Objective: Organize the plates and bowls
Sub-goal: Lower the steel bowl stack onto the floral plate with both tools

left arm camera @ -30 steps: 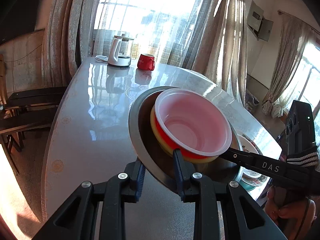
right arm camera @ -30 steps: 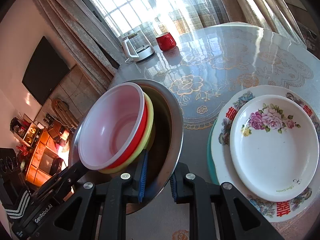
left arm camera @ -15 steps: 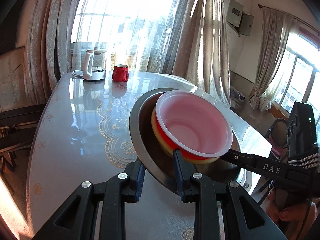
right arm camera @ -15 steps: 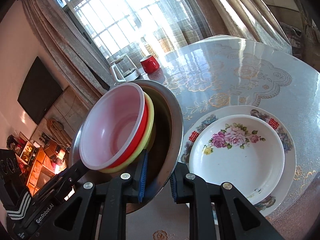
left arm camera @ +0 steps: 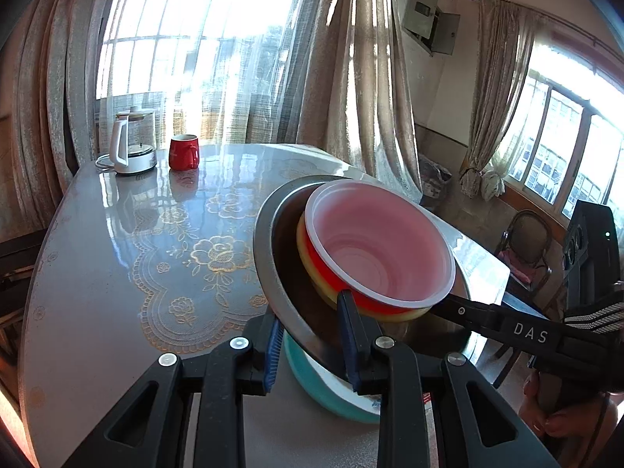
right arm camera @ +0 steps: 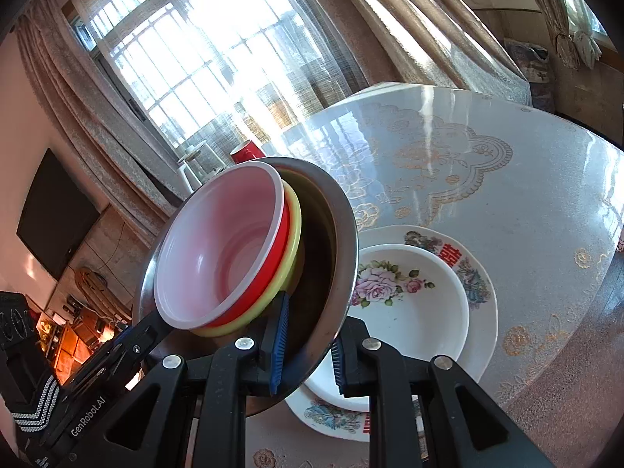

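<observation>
A steel bowl (left arm camera: 269, 241) (right arm camera: 343, 234) hangs tilted above the table, with a yellow bowl (left arm camera: 306, 269) (right arm camera: 294, 234) and a red bowl with a white inside (left arm camera: 378, 249) (right arm camera: 222, 241) nested in it. My left gripper (left arm camera: 310, 316) is shut on its near rim. My right gripper (right arm camera: 312, 331) is shut on the opposite rim, its finger (left arm camera: 507, 323) reaching in from the right. Just below and beside the bowl lies a stack of plates: a small floral plate (right arm camera: 409, 312) on a larger patterned plate (right arm camera: 481, 284), with a teal edge (left arm camera: 312, 382) underneath.
The glossy table (left arm camera: 117, 273) carries a white kettle (left arm camera: 130, 148) and a red mug (left arm camera: 183, 152) at its far end by the curtained window. A chair (left arm camera: 526, 241) and a black speaker (left arm camera: 592, 249) stand off to the right. A person's hand (left arm camera: 553, 413) holds the right gripper.
Both grippers have carried the bowl stack across the table and slightly up. The plate stack has come under the steel bowl's edge, and its teal rim now shows in the left view.
</observation>
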